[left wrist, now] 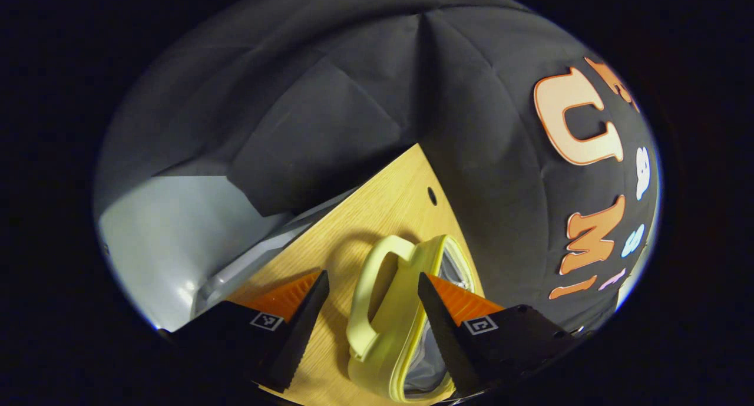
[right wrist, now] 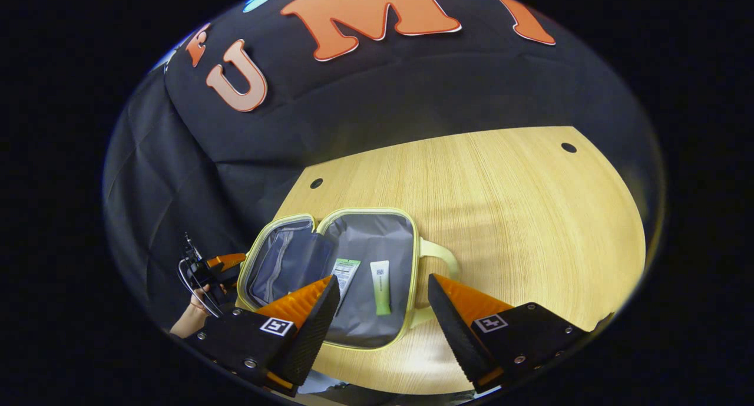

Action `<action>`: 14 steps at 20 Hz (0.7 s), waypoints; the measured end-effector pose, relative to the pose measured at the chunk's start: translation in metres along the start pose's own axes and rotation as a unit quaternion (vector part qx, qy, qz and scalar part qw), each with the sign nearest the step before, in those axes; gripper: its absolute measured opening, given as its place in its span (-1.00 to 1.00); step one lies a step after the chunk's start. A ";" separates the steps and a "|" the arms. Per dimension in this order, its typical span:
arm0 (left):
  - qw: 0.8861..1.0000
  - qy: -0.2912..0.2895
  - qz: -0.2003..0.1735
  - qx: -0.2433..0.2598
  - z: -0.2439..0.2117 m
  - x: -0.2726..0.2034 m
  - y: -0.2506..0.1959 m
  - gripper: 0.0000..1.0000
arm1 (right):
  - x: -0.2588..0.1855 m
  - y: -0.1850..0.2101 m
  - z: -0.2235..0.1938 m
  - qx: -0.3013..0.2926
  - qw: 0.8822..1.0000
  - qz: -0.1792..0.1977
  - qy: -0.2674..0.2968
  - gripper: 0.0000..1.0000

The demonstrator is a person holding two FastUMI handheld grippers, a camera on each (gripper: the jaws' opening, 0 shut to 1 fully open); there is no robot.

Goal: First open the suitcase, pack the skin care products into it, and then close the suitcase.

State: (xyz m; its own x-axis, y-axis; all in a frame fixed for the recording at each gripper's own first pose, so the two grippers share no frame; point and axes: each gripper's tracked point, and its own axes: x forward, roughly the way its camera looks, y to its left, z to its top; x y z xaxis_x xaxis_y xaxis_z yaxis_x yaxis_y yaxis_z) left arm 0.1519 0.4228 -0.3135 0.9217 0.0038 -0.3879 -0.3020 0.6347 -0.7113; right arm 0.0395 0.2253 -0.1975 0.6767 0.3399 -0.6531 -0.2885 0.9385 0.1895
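A pale yellow suitcase (right wrist: 365,210) lies open on the wooden table (right wrist: 500,205), its grey lining facing up. Two skin care tubes rest in its right half: a white one with a green label (right wrist: 344,274) and a green-and-white one (right wrist: 381,287). My right gripper (right wrist: 383,278) is open, hovering above the near side of the case. A hand holds my left gripper (right wrist: 215,267) at the left edge of the lid. In the left gripper view that gripper (left wrist: 372,274) is open, its fingers on either side of a yellow handle (left wrist: 368,288) on the suitcase (left wrist: 389,329), not pressing it.
The table (left wrist: 400,205) has small round holes (right wrist: 568,147) (right wrist: 316,183) near its back edge. Black cloth walls close in behind and to the left. A pale grey floor (left wrist: 165,229) shows beyond the table's edge. Bare tabletop lies right of the case.
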 end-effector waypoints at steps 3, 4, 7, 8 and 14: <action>1.000 -0.014 -0.001 -0.001 0.004 0.009 -0.002 0.73 | 0.002 -0.003 -0.002 0.005 1.000 0.001 0.003 0.92; 0.999 -0.023 0.038 0.001 0.009 0.008 0.013 0.33 | 0.002 -0.003 -0.002 0.006 1.000 0.002 0.005 0.92; 0.999 -0.010 0.052 0.004 0.003 0.009 0.012 -0.75 | 0.001 -0.004 -0.002 0.004 1.000 0.004 0.007 0.92; 0.998 -0.018 0.049 0.023 0.005 0.009 0.007 -0.76 | 0.001 -0.003 -0.001 0.002 1.000 0.005 0.007 0.92; 0.986 -0.042 0.069 0.145 0.025 -0.036 -0.088 -0.89 | -0.009 -0.008 0.023 0.005 0.999 0.022 -0.022 0.91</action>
State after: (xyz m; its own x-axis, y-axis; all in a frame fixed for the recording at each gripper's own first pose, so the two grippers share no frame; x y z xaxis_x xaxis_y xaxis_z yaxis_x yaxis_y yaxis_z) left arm 0.1509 0.3863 -0.2223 0.8970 0.1629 -0.4108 -0.3557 0.8178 -0.4524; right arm 0.0513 0.2165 -0.1759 0.6922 0.3839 -0.6111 -0.3133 0.9227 0.2248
